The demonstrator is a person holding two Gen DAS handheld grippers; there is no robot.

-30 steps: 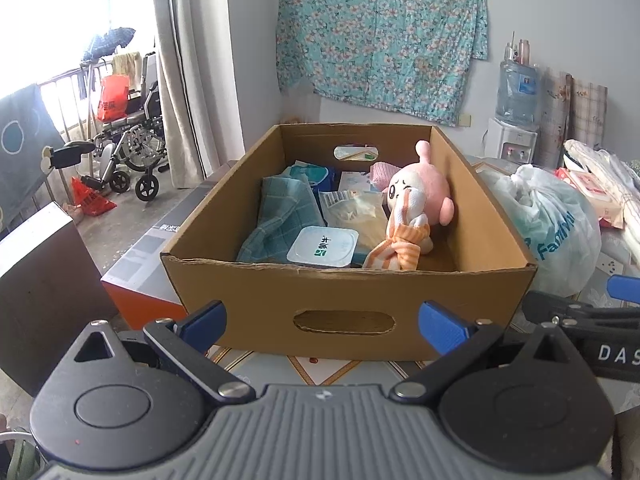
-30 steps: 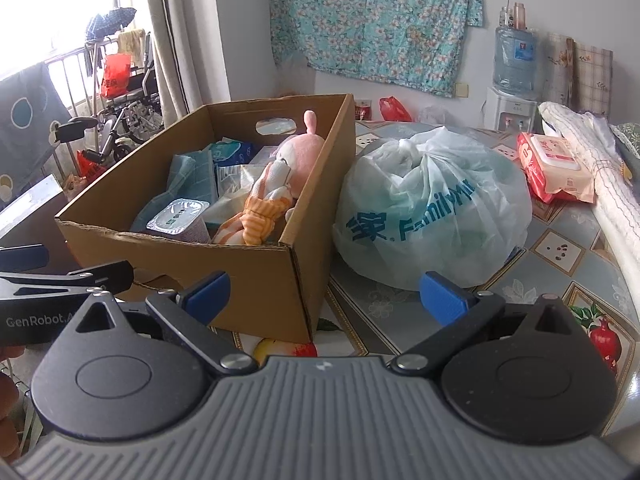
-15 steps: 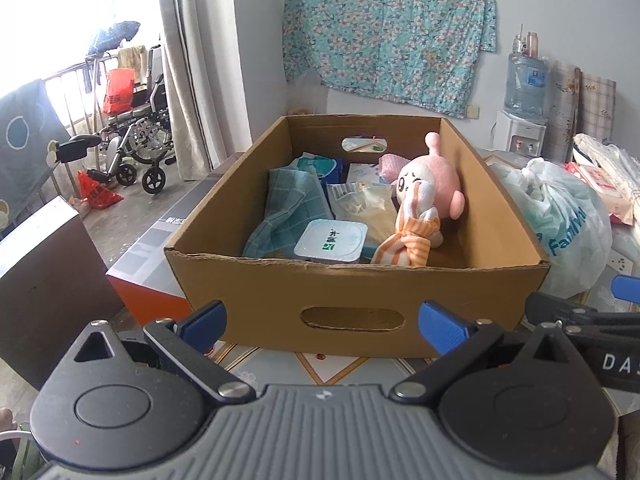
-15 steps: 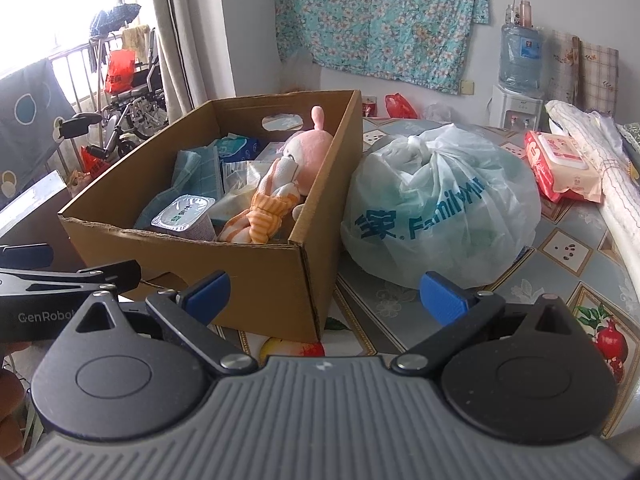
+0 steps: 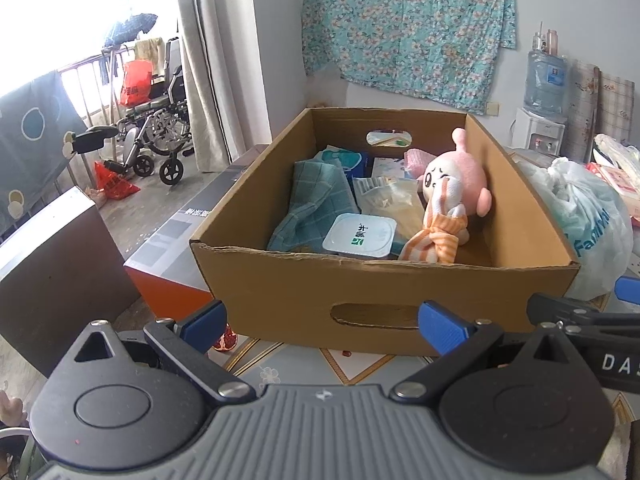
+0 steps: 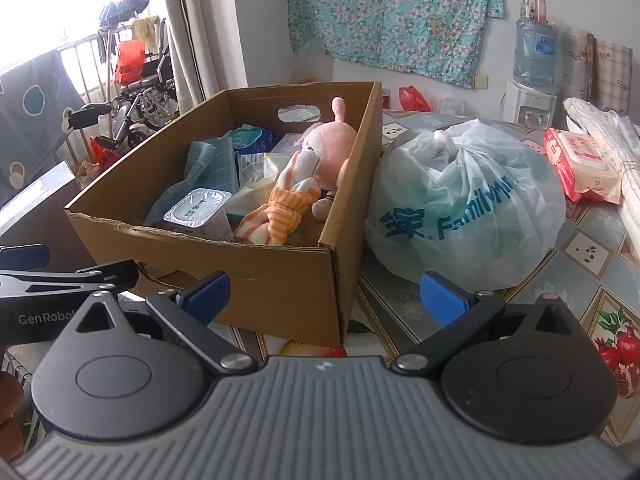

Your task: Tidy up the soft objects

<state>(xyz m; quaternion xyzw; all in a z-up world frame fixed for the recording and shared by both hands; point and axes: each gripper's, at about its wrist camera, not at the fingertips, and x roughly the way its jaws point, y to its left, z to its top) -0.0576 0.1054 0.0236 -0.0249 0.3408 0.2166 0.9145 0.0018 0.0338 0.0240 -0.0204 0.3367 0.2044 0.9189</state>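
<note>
The box (image 5: pixel 384 288), open-topped brown cardboard with a hand slot in its near wall, sits on the bench (image 6: pixel 580 256) straight ahead of the left hand-held gripper (image 5: pixel 322 318), whose blue-tipped fingers are spread wide with nothing between them. The right hand-held gripper (image 6: pixel 324 294) is likewise spread and empty; it faces the box's near right corner, with the bag (image 6: pixel 464 204) just beyond its right finger. Neither touches the box.

The bag, pale translucent plastic with teal lettering and knotted at the top, rests against the right wall of the box. Inside the box, a teal checked cloth (image 5: pixel 316 208) lies along the left side. The plush (image 5: pixel 452 184), pink with a white face and an orange-striped scarf, leans against the right wall, well ahead of both grippers. A clear packet (image 5: pixel 390 198) lies between cloth and plush, and a sealed white cup (image 5: pixel 360 236) with green print stands near the front wall. More packs lie toward the far wall, too jumbled to name.

The bench wears a tile-patterned cover printed with fruit. A pink wipes pack (image 6: pixel 580 164) lies on it to the right of the bag. A floral cloth (image 5: pixel 408 24) hangs on the back wall, a water dispenser (image 5: pixel 542 112) stands at right, and a wheelchair (image 5: pixel 156 136) stands by the curtain (image 5: pixel 216 60) at left.
</note>
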